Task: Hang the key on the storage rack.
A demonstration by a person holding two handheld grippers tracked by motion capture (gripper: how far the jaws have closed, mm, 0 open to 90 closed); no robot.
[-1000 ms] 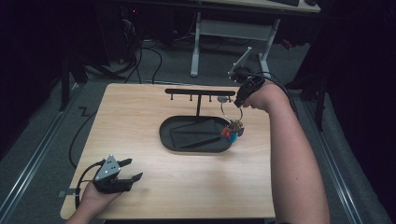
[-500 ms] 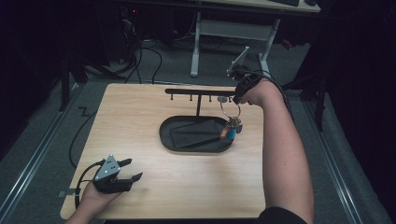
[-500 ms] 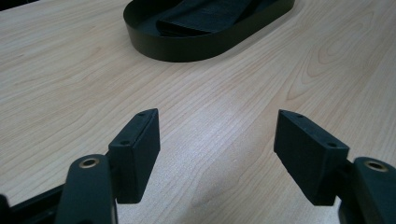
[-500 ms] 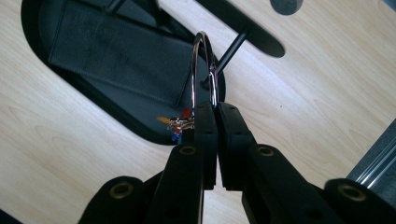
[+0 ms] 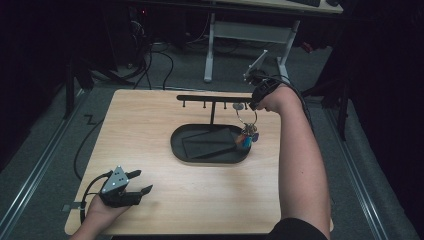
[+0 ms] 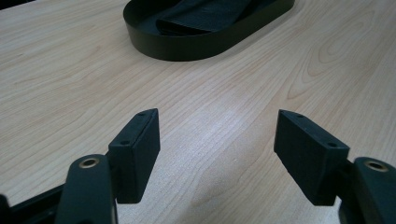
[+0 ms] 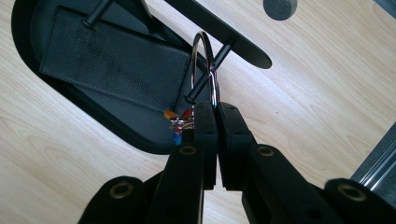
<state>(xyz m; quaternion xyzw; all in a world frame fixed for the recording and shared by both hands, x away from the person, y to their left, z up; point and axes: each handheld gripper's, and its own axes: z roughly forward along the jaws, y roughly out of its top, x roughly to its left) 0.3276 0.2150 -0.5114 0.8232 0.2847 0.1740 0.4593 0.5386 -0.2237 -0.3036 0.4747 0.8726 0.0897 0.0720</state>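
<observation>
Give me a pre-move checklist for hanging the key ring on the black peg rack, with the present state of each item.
1. Right gripper clamped on the large silver key ring: ok, fingers pinch the ring's wire.
2. Ring lined up with a peg of the black peg rack: ok, one peg crosses the loop in the right gripper view.
3. Ring actually resting on that peg: cannot tell.
4. Coloured keys and tags hanging free: ok, they dangle above the rim of the black oval tray.
5. Left gripper out of the way: ok, open at the near corner of the wooden table.
</observation>
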